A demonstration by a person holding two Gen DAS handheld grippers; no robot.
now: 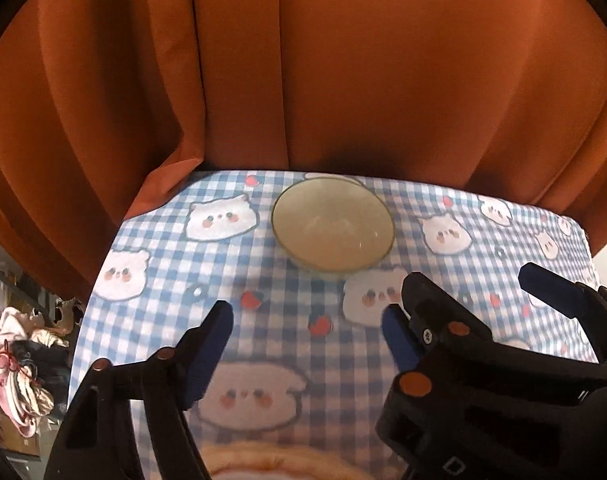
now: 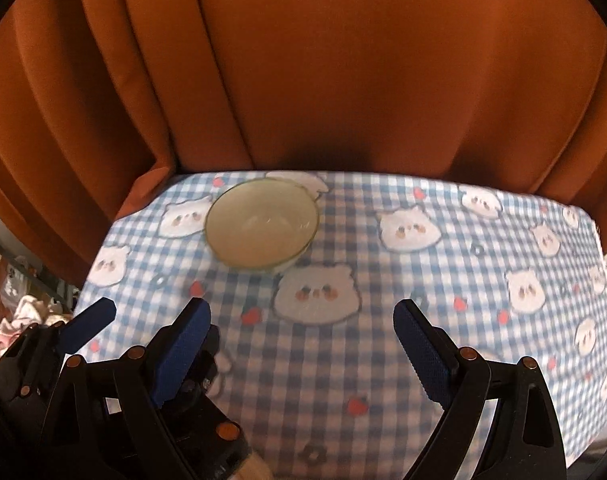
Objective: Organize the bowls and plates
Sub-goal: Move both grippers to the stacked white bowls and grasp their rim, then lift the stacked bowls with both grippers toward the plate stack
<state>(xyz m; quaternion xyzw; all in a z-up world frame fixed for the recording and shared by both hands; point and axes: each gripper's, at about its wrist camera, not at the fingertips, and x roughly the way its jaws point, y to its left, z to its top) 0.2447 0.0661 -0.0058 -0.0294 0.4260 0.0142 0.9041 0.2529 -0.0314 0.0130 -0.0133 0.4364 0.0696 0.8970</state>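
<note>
A pale bowl (image 1: 332,226) stands upright on the checked cloth (image 1: 287,344) of the worktop, close to the orange curtain (image 1: 343,72) behind it. Nearer the camera than the bowl, the left gripper (image 1: 307,326) hangs above the cloth, released, nothing between its blue pads (image 1: 207,354). The right gripper (image 2: 301,338) hangs just beside it, further from the bowl's side, also spread with nothing held. A peach-rimmed dish (image 1: 275,462) shows partly at the near edge, well apart from the bowl.

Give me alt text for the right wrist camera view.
An empty pale bowl sits on a blue checked tablecloth before an orange curtain. The right claw is open above the cloth.
</note>
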